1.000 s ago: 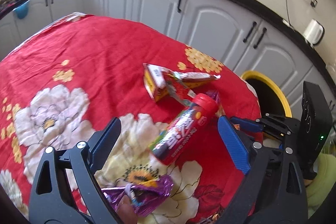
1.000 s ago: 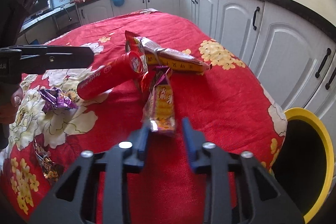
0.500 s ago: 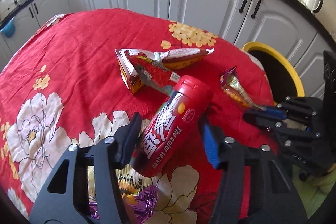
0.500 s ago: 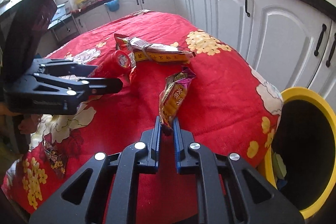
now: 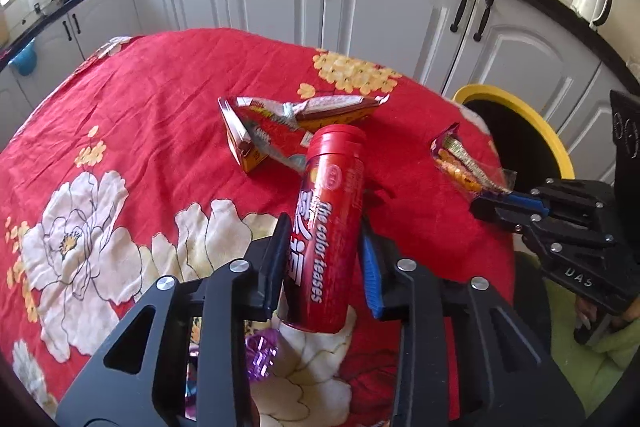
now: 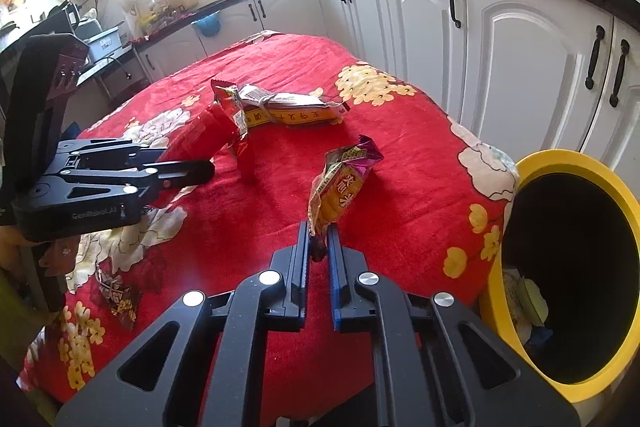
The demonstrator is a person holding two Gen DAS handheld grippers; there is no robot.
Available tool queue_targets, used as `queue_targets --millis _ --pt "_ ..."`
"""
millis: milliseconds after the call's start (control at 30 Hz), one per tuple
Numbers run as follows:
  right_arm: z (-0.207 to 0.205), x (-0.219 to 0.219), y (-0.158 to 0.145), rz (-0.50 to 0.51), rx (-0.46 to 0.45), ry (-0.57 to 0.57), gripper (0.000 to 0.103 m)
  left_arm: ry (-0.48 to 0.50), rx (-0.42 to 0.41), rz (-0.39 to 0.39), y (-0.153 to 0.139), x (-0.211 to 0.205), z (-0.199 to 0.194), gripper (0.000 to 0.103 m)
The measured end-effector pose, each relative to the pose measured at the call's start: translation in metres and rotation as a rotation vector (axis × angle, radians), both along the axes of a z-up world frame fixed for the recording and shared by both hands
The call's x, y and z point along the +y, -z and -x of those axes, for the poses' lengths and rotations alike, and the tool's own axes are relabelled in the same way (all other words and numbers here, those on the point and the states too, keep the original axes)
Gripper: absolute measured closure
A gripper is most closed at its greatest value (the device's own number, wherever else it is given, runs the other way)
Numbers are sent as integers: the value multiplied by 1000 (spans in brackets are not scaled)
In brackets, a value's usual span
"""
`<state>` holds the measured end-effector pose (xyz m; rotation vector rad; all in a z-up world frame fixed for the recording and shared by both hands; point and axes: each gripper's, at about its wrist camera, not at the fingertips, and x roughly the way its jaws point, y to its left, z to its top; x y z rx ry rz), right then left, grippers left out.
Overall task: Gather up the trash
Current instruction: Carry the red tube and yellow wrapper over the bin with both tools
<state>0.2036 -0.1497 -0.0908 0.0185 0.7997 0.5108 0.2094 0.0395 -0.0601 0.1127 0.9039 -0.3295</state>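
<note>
My left gripper [image 5: 322, 251] is shut on a red snack tube [image 5: 328, 223] and holds it tilted above the red flowered tablecloth [image 5: 160, 95]; the tube also shows in the right wrist view [image 6: 204, 139]. My right gripper [image 6: 319, 247] is shut on a yellow-purple snack wrapper [image 6: 340, 187] and holds it above the table near the right edge; the wrapper also shows in the left wrist view [image 5: 460, 163]. A yellow-rimmed trash bin [image 6: 576, 267] stands beside the table on the right.
A flattened yellow carton with wrappers [image 5: 296, 123] lies mid-table. A purple wrapper [image 5: 260, 355] lies under my left gripper. A dark wrapper [image 6: 116, 295] lies near the front left edge. White cabinets [image 5: 392, 7] stand behind the table.
My left gripper closed on the red tube and lifted it. My right gripper closed on the snack wrapper and raised it off the cloth toward the bin side.
</note>
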Motion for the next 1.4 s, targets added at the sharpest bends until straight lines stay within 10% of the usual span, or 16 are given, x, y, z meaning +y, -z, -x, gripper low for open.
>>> queue_targets --millis 1400 --pt "26 -118 -58 -88 -140 236 95 27 -146 185 -71 -96 26 81"
